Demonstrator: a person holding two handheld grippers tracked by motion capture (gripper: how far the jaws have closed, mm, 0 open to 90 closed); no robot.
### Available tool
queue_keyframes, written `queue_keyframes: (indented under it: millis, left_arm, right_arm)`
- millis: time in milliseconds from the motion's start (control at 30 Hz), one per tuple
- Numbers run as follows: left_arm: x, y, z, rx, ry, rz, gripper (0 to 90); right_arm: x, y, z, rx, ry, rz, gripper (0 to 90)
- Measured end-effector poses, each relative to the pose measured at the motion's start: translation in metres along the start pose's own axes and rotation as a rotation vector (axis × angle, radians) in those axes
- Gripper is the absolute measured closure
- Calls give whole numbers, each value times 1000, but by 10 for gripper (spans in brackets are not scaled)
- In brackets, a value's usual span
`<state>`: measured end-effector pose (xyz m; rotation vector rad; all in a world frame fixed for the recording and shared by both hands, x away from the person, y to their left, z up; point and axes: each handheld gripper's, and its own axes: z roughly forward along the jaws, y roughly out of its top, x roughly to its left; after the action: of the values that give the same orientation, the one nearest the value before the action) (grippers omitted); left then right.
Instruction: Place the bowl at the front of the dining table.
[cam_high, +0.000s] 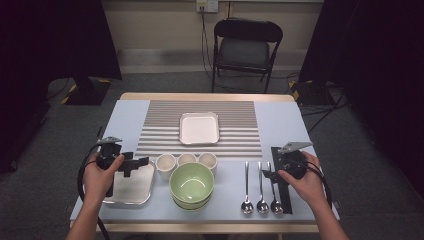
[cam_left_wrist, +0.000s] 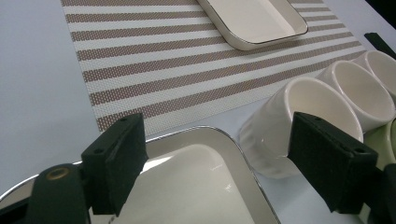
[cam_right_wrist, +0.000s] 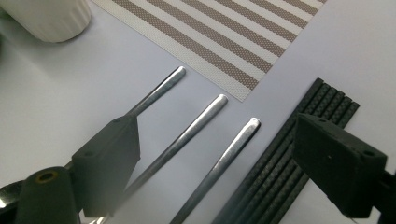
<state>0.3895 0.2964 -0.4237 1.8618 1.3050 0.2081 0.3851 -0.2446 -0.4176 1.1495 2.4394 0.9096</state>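
The left gripper (cam_high: 131, 165) hovers over the far right corner of the steel tray (cam_high: 131, 190) at the counter's (cam_high: 125, 117) near left; fingers (cam_left_wrist: 116, 163) released, grasping nothing. The right gripper (cam_high: 268, 175) hovers over the three spoons (cam_high: 260, 187) and black chopsticks (cam_right_wrist: 280, 154) at near right; fingers (cam_right_wrist: 109, 163) released, empty.

The table (cam_high: 125, 117) had a pale blue top. On it lay a striped mat (cam_high: 240, 130), a steel tray (cam_high: 135, 192), three cups (cam_high: 186, 160), stacked green bowls (cam_high: 192, 185), three spoons (cam_high: 260, 187) and black chopsticks (cam_high: 280, 187).
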Motion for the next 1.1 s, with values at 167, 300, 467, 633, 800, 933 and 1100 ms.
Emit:
queue_keyframes:
  millis: [167,300,467,633,800,933,1100]
  left_arm:
    - [0,-1,0,0,-3,-2,191]
    - [0,-2,0,2,-2,-6,191]
    - [2,-2,-1,0,2,-7,191]
    - [3,-3,-2,-3,6,-9,191]
    - [3,-5,0,4,11,-5,191]
    - [1,-5,1,8,3,0,191]
    - [2,-5,1,6,5,-4,191]
  right_arm:
    - [5,6,3,8,11,-12,144]
    - [8,9,6,12,21,-21,145]
    - [11,13,8,18,29,-33,145]
    - [13,18,9,20,38,-41,145]
    - [15,22,9,13,50,-45,146]
    - [17,25,10,14,54,-55,146]
    - [21,30,11,18,62,-61,146]
